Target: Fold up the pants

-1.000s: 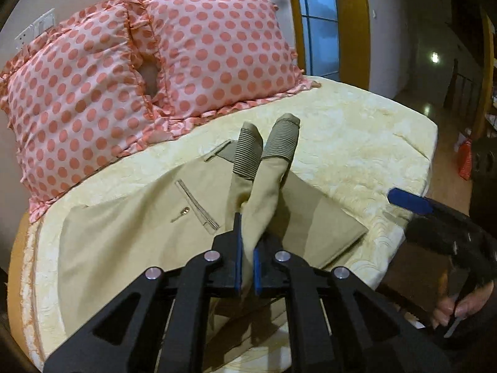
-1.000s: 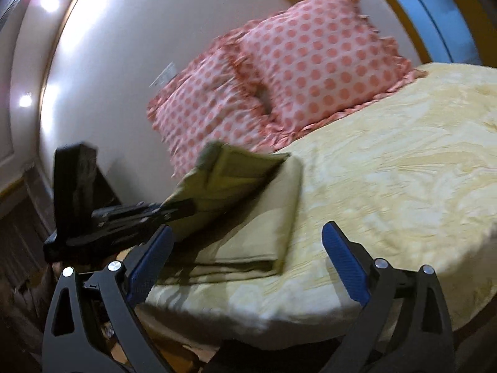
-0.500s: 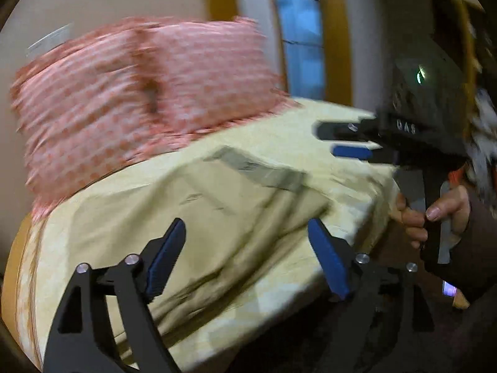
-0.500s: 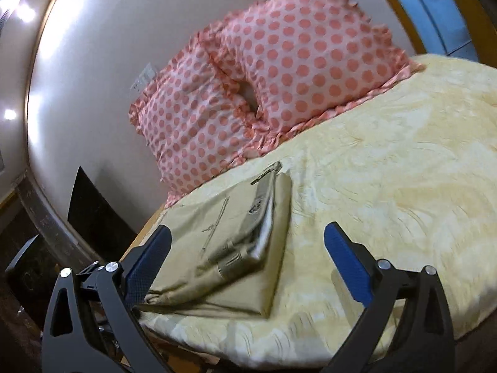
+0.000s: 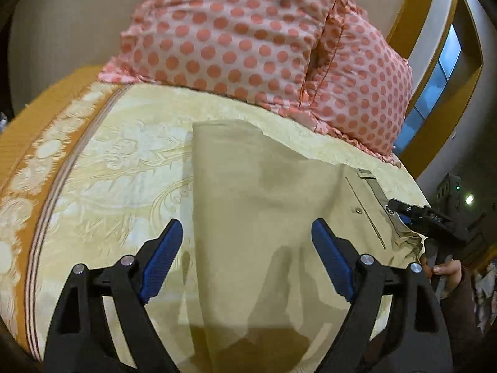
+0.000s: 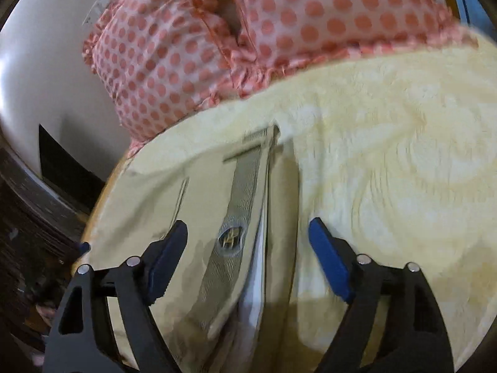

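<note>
**A:** Nearest the camera, the left gripper (image 5: 245,261) has its jaws spread wide over the khaki pants (image 5: 264,205), gripping nothing. A second ago it was clamped on the ribbed cuffs, so the legs have been dropped onto the stack and that fold looks done.

**B:** Same with the right gripper (image 6: 248,259), wide open, nothing in it, hovering low over the waistband (image 6: 245,186) at the right end of the bundle. It sat further back before.

**A:** The pants lie folded flat on the yellow bedspread (image 5: 124,168), close to the near edge. Probably one more fold, or just smoothing.

**B:** Far side, only the polka-dot pillows (image 5: 248,40) against the wall.
</note>
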Available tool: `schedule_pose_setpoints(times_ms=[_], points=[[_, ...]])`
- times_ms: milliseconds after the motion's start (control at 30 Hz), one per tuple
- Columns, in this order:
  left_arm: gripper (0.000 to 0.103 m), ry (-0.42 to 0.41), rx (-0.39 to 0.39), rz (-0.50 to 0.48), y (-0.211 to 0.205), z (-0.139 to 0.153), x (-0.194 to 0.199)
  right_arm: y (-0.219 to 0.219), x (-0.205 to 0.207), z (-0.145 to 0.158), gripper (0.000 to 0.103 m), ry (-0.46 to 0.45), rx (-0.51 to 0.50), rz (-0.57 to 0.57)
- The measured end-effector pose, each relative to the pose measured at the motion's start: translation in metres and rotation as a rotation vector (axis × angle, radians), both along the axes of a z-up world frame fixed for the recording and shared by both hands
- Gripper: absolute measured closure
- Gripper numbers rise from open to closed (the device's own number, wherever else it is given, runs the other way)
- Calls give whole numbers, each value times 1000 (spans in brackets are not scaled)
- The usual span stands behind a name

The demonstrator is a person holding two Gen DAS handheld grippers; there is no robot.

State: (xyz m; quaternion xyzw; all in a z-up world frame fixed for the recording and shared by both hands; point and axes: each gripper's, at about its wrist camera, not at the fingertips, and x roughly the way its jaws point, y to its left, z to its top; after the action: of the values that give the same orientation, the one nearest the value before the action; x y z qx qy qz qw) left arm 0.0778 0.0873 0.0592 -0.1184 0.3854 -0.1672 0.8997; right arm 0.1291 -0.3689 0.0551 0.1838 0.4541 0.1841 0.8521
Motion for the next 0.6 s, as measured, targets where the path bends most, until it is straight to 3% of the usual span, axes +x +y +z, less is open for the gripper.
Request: schedule_pose_setpoints(times_ms=[33,167,233,367,500,533,567,600], points=[[19,32,-11,-16,1,-4,11,5,-2,1,38,4,-20,24],[19,126,-33,-58,0,-17,41,7,-2,2,43,-20,-83,47],[18,148,-13,-64,-1,-23,52,3,3,0,45,-19,-71,37],[16,171,-35,-88,-1,-27,66,13,0,3,52,-58,-168,91],[15,180,-31,-118,-7,-28,76,12,9,1,56,-41,-150,108],[27,180,-27,-115,-8,-28,77,15,6,4,79,-55,-142,147],[54,185,-37,-121,-7,-28,78,17,2,7,88,-69,-137,171],[62,191,-51,-121,-5,-29,77,19,-1,9,89,-76,-140,183]])
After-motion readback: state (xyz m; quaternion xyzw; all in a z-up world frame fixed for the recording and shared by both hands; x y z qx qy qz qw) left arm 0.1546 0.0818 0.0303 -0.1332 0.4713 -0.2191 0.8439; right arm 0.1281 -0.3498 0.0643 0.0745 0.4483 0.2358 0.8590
